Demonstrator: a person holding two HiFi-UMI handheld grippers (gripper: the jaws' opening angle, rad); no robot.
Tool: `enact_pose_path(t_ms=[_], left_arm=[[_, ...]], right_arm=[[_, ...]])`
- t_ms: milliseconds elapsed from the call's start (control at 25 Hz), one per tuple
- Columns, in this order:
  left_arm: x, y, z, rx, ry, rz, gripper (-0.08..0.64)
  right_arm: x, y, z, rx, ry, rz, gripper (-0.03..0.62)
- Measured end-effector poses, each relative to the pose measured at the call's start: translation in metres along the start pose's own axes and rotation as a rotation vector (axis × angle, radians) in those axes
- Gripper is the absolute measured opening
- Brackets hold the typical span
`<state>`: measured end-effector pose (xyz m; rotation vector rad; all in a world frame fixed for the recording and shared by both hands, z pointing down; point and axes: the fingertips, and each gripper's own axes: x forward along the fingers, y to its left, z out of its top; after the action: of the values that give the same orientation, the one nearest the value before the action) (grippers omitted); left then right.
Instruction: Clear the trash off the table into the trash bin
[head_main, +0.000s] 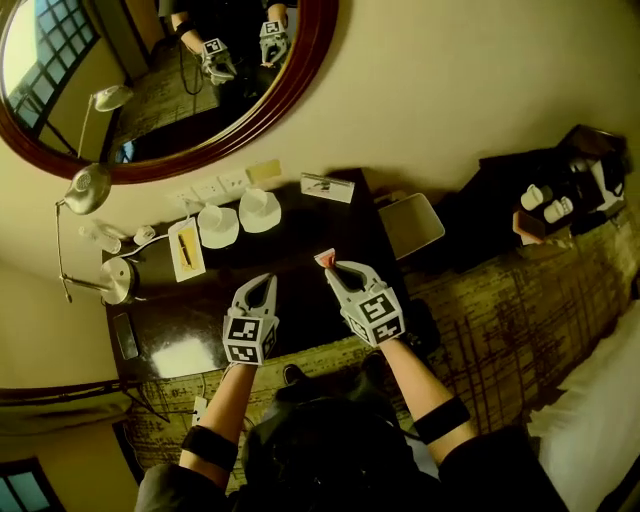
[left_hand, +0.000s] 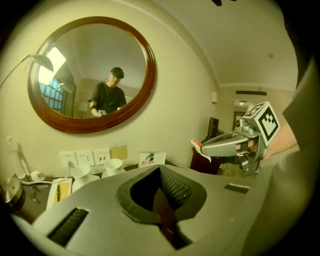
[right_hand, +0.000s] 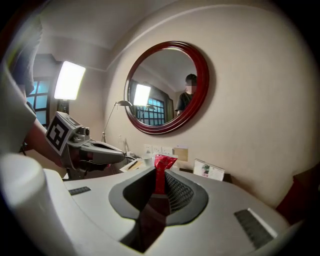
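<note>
R gripper (right_hand: 159, 176) on crinkly red wrapper (right_hand: 163, 162)

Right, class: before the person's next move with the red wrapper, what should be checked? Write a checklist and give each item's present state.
1. Red wrapper clamped in the right gripper: ok.
2. Left gripper shut with nothing in it: ok.
3. Trash bin in view beside the desk, mouth unobstructed: ok.
4. Wrapper above the bin: not ok, it hangs over the desk.
5. More trash left on the desk: cannot tell; only cups and a card are plain.
</note>
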<state>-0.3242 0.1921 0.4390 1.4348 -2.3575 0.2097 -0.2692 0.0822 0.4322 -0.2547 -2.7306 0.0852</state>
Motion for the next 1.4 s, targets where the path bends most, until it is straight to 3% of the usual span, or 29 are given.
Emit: enact_pose_path(t_ms=[480,640,800,960,1120,1400], left_arm=[[0.121,-0.238,0.031,0.187,0.016,-0.508,0.003],[0.136,-0.332,0.034,0.238,0.016,-0.684,0.003],[0.14,-0.401,0.024,0.297,0.027,-0.794,0.003],[0.131,-0.448,0.019,0.318,0.041,-0.88,0.003],[0.133,-0.463,0.001,0.327,0.076,-0.897,0.003],[0.144,-0.483,-0.044,0.35,0.176,-0.925,0.003]], right_arm=[[-0.202,-0.149,-0.073,0.177,-0.009,-0.489,0.077],[-0.292,-0.174,-0.11,0.237,0.012,-0.676,0.078],[-0.363,-0.183,-0.145,0.286,0.018,-0.821,0.078],[-0.391,-0.176,-0.166,0.34,0.034,-0.867,0.08],[-0.399,-0.175,-0.202,0.366,0.056,-0.889,0.081],[-0.38,-0.18,-0.255,0.429,0.119,-0.851,0.087]])
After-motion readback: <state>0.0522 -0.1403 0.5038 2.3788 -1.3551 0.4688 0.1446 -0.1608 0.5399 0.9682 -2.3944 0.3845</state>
